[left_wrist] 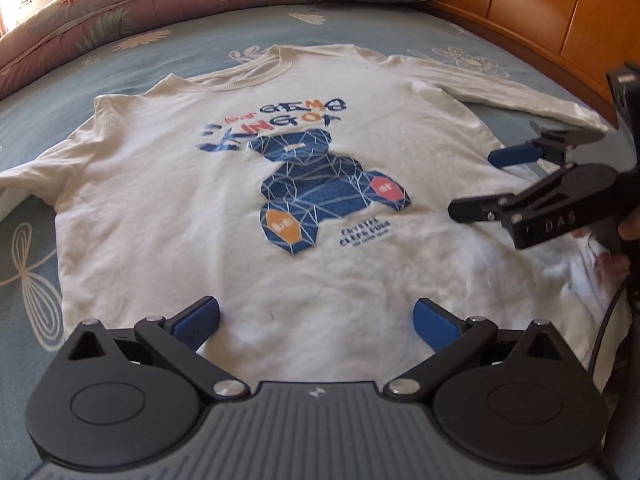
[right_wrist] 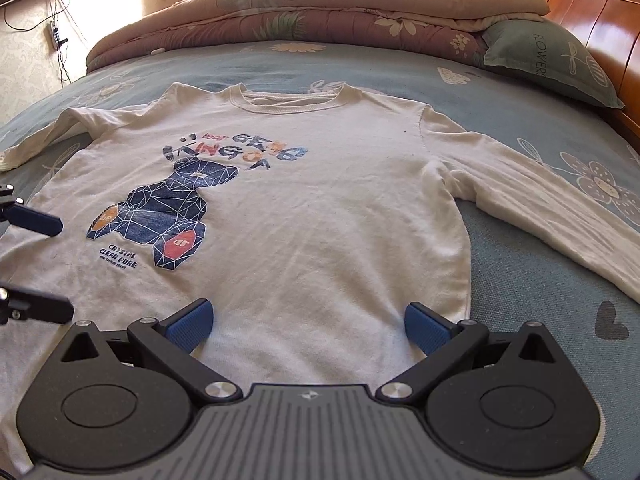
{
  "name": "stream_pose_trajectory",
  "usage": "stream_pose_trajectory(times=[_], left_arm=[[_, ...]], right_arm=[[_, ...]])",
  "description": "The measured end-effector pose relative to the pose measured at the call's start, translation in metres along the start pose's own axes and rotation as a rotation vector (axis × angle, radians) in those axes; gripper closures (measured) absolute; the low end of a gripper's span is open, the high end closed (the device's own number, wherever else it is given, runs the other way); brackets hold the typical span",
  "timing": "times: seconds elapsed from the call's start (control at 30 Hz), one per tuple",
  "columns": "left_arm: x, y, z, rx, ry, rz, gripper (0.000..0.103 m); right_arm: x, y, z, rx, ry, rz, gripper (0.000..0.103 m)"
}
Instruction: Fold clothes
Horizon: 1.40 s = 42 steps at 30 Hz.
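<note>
A white long-sleeved shirt (left_wrist: 224, 216) (right_wrist: 320, 208) with a blue geometric bear print lies flat and face up on the bed, collar far, both sleeves spread out. My left gripper (left_wrist: 316, 324) hovers open over the shirt's near hem, left of centre, nothing between its blue pads. My right gripper (right_wrist: 308, 326) is open above the hem near the shirt's right side seam. The right gripper (left_wrist: 476, 184) also shows from the side in the left wrist view, and the left gripper's fingers (right_wrist: 40, 222) poke in at the left edge of the right wrist view.
The bed (right_wrist: 540, 280) has a blue floral sheet. A folded pink quilt (right_wrist: 320, 12) and a green pillow (right_wrist: 552, 64) lie at the far end. A wooden headboard (left_wrist: 540, 12) runs along the right. A hand (left_wrist: 624, 240) holds the right gripper.
</note>
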<state>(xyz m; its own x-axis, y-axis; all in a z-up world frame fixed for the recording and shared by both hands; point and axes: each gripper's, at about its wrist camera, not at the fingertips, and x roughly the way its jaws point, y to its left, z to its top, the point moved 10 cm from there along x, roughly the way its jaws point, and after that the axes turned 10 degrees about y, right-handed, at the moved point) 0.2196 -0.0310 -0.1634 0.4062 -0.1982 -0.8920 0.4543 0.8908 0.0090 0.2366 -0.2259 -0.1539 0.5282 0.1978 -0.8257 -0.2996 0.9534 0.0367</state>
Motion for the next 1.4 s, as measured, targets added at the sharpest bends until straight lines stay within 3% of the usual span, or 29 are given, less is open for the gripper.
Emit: stream_pose_trajectory(times=[0.23,0.33,0.5,0.57,0.73,1.13,1.4], left_arm=[[-0.026,-0.004,-0.044,-0.066,0.120,0.083,0.001],[-0.038,-0.014,-0.045,-0.070,0.117,0.128,0.001],[-0.040,-0.064,-0.031,0.070,0.069,0.078,0.001],[-0.029,-0.071,-0.034,0.091,0.103,0.092,0.001],[-0.029,-0.045,-0.055,-0.113,0.123,-0.012,0.001],[-0.031,-0.023,-0.045,-0.349,0.114,-0.153,0.001],[-0.034,-0.018,-0.044,-0.389,0.110,-0.191,0.001]], right_arm=[[0.000,-0.002,0.000,-0.011,0.044,0.018,0.000],[0.000,-0.001,0.000,-0.016,0.047,0.015,0.000],[0.001,-0.002,0.001,-0.017,0.049,0.014,0.000],[0.001,-0.002,0.001,-0.018,0.052,0.015,0.000],[0.001,-0.003,0.001,-0.025,0.071,0.022,0.000],[0.001,-0.002,0.001,-0.028,0.084,0.018,0.000],[0.002,-0.002,0.001,-0.034,0.090,0.019,0.000]])
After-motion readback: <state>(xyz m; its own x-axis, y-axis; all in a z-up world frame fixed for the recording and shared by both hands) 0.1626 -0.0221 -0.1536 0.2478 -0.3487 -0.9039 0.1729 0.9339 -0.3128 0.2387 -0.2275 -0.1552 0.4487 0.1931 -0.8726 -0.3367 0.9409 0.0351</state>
